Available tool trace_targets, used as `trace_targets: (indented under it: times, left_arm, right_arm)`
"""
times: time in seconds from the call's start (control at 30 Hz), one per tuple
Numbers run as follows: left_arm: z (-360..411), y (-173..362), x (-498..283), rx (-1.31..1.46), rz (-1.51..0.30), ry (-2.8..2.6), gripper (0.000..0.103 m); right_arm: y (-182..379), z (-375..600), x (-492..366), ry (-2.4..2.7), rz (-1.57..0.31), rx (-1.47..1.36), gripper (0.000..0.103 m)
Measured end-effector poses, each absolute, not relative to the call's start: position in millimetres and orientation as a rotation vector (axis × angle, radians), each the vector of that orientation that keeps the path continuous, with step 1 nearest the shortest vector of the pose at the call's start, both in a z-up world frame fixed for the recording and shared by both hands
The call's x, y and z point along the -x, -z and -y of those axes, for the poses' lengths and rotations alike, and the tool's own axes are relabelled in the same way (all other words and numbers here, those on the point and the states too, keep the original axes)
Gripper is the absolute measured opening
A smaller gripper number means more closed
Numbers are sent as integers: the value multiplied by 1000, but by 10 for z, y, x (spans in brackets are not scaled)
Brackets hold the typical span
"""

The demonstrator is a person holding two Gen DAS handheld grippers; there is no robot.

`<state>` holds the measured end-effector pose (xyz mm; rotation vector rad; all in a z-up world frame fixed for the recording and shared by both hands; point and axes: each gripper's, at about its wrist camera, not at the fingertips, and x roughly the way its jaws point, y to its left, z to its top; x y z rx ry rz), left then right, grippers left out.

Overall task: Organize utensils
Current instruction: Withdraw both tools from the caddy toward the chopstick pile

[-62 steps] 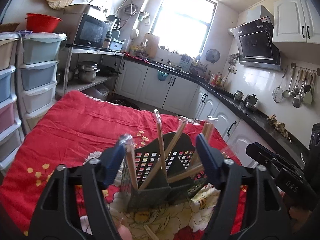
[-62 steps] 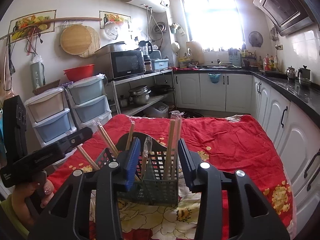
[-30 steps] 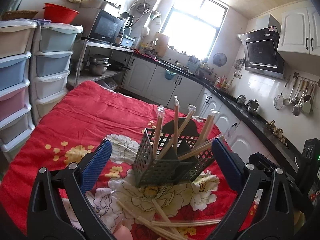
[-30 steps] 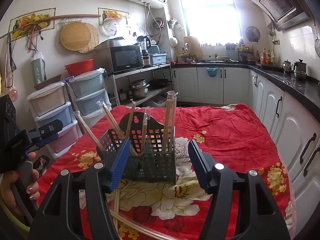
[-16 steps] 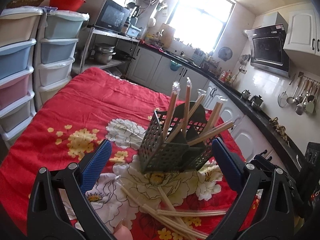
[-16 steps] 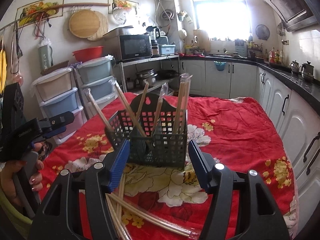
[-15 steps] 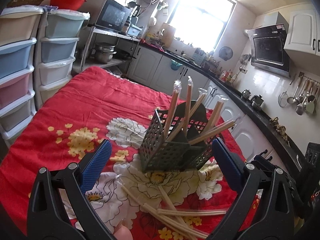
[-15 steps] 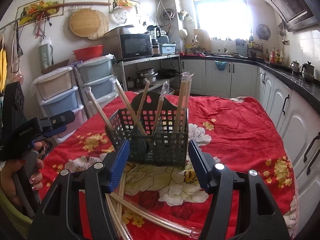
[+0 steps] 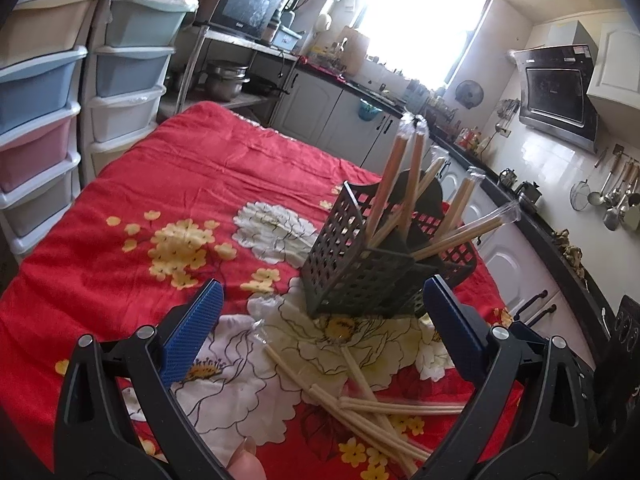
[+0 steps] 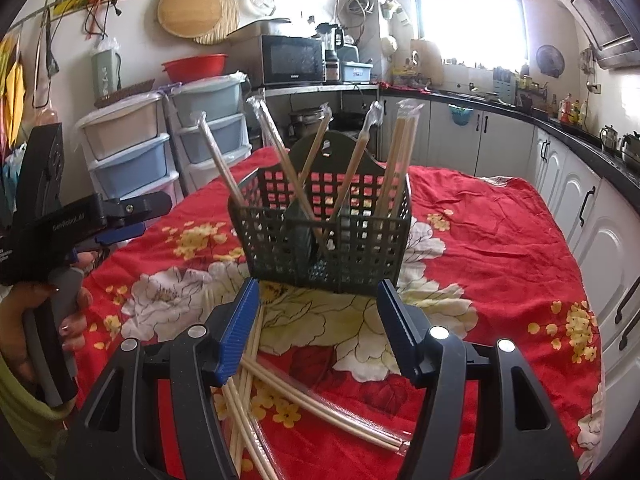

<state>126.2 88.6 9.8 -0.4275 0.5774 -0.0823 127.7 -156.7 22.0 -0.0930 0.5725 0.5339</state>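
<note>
Chopsticks [image 10: 320,396] loose on cloth, one basket [image 10: 324,240], two grippers apart

Your utensil basket [image 10: 326,240] stands on the cloth-covered table [image 10: 500,240], ahead of both your grippers, with wrapped chopsticks [image 10: 394,160] leaning upright in its compartments. On the cloth in front of the basket, nearer you, loose chopstick packs [image 9: 360,408] lie crossed over one another. Your left gripper [image 9: 320,330] sits to the left of your right gripper [image 10: 318,324]. Stacked drawer units [image 10: 132,152] stand left of the table; a counter [image 10: 580,136] runs along its right and far side
</note>
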Motion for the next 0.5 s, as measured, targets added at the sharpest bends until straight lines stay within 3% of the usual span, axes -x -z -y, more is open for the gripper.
trace_targets:
  times: [0.5]
  left_arm:
    - [-854, 130, -1262, 408, -666, 95, 92]
  right_arm:
    - [20, 1424, -1227, -582, -644, 171, 59]
